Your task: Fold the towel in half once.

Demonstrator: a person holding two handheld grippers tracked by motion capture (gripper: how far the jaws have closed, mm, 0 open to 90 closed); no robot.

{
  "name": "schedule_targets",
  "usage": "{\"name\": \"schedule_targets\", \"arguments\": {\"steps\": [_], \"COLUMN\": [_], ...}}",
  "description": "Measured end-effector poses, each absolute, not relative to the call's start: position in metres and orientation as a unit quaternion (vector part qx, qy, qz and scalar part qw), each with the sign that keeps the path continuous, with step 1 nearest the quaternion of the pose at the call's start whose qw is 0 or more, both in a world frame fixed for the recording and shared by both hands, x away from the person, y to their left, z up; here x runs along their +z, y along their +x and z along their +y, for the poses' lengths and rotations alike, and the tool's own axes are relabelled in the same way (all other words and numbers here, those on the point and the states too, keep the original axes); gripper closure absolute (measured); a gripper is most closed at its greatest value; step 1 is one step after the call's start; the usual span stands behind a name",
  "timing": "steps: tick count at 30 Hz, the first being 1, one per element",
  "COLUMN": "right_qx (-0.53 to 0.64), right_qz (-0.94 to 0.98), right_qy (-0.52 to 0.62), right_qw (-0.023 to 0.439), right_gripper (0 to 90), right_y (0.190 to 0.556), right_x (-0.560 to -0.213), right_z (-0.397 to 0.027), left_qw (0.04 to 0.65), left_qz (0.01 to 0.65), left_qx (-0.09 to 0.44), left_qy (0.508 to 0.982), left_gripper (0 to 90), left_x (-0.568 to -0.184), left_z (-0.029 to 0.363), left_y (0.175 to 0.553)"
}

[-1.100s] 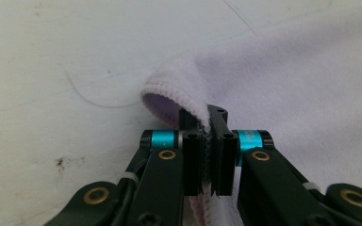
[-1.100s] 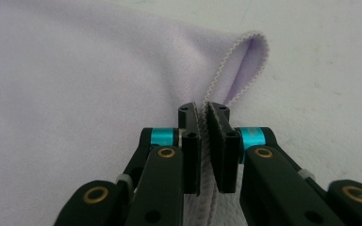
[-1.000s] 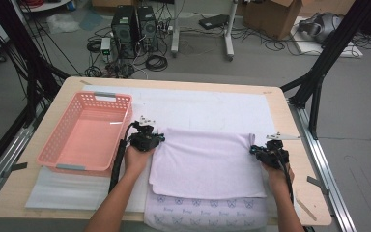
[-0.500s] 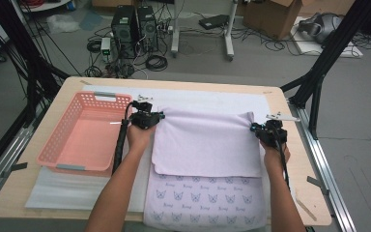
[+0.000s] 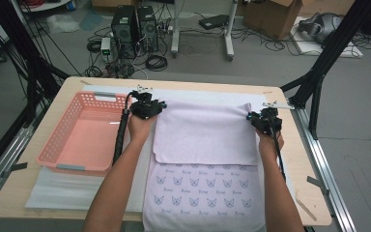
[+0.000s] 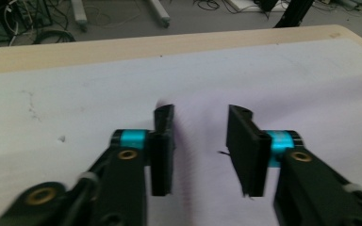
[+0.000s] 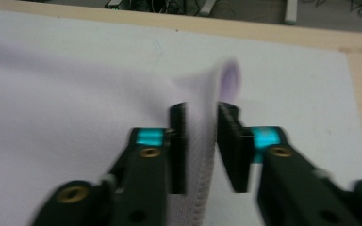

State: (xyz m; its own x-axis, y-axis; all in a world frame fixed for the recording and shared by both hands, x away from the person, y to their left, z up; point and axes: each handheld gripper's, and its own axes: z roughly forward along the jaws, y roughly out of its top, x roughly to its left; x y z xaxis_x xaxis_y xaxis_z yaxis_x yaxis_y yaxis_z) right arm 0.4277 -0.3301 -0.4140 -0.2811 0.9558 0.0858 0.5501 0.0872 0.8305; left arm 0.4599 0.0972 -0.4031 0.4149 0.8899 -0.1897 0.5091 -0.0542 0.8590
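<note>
The lilac cloth (image 5: 205,133) lies folded across the bench's (image 5: 299,164) far half; both left tongs (image 5: 146,107) and right tongs (image 5: 265,119) have just been opening at its top corners — the right corner, blurred, seems not quite dropped; lift straight off so the fold stays square.

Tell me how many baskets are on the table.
1: a pink basket sits on the left side of the table, beside the left gripper and left of the folded cloth. None seem hidden.
</note>
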Motion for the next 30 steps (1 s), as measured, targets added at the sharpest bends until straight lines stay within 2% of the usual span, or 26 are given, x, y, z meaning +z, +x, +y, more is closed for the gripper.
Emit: {"name": "schedule_targets", "arguments": {"steps": [3, 6, 13, 16, 19, 30], "right_qx": [0.403, 0.402, 0.393, 0.399, 0.4, 0.397], "right_qz": [0.689, 0.688, 0.704, 0.71, 0.717, 0.736], "right_qy": [0.546, 0.55, 0.542, 0.524, 0.515, 0.504], "right_qw": [0.254, 0.249, 0.234, 0.25, 0.246, 0.218], "right_gripper": [61.3, 59.2, 57.2, 57.5, 58.0, 59.0], "right_y": [0.422, 0.416, 0.397, 0.383, 0.369, 0.319], "right_x": [-0.416, -0.417, -0.404, -0.398, -0.398, -0.42], "right_z": [-0.334, -0.336, -0.337, -0.337, -0.34, -0.346], "left_qw": [0.471, 0.478, 0.509, 0.51, 0.519, 0.493], "left_qz": [0.497, 0.494, 0.46, 0.448, 0.425, 0.401], "left_qx": [0.198, 0.169, 0.149, 0.137, 0.143, 0.16], "left_qy": [0.702, 0.706, 0.712, 0.722, 0.727, 0.756], "left_gripper": [50.8, 44.0, 40.7, 35.0, 34.4, 34.7], "left_x": [-0.405, -0.404, -0.403, -0.401, -0.399, -0.416], "left_z": [0.098, 0.097, 0.085, 0.083, 0.084, 0.096], "left_y": [0.454, 0.451, 0.43, 0.42, 0.406, 0.358]}}
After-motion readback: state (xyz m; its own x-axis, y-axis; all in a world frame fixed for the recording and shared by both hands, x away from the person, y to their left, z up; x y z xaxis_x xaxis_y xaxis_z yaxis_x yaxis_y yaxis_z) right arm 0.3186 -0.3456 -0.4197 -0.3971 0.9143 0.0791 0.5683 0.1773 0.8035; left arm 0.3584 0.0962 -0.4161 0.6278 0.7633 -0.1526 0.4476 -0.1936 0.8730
